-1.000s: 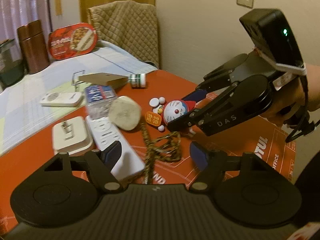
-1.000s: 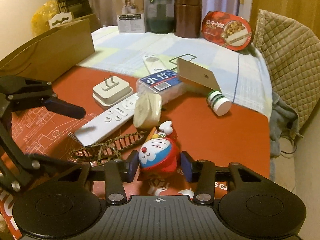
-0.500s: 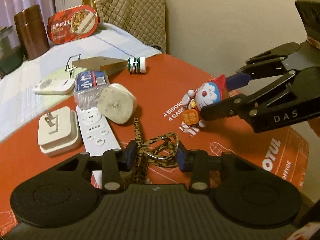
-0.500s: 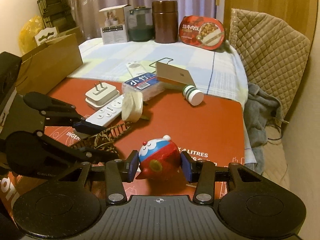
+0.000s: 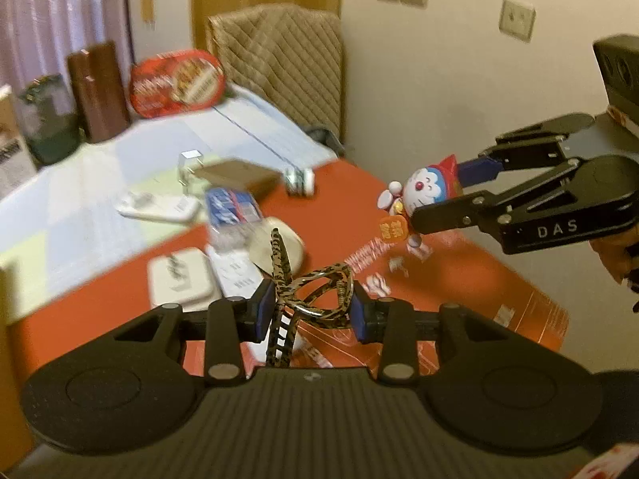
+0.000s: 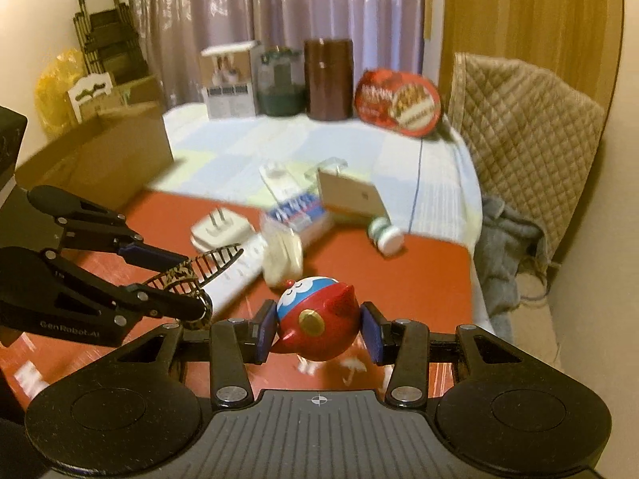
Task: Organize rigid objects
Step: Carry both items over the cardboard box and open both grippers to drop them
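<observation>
My left gripper (image 5: 313,307) is shut on a leopard-print hair claw clip (image 5: 324,272), held up off the red mat (image 5: 339,207); one toothed arm of the clip sticks up past the left pad. In the right wrist view the left gripper (image 6: 189,281) comes in from the left with the clip (image 6: 219,257) between its fingers. My right gripper (image 6: 319,325) is shut on a round red, blue and white cat figurine (image 6: 315,319), its pads on both flanks. From the left wrist view the right gripper (image 5: 443,191) holds the figurine (image 5: 423,189) in the air above the mat's right side.
On the mat lie a white remote (image 5: 235,275), a white plug adapter (image 5: 179,279), a round beige case (image 5: 275,243), a blue-labelled clear box (image 5: 231,207) and a small green-banded bottle (image 6: 385,235). A cardboard box (image 6: 100,151) stands at the left, a quilted chair (image 6: 519,119) at the right.
The left gripper has gone from open to shut on the hair clip and lifted it off the mat. The right gripper has risen with the figurine in it.
</observation>
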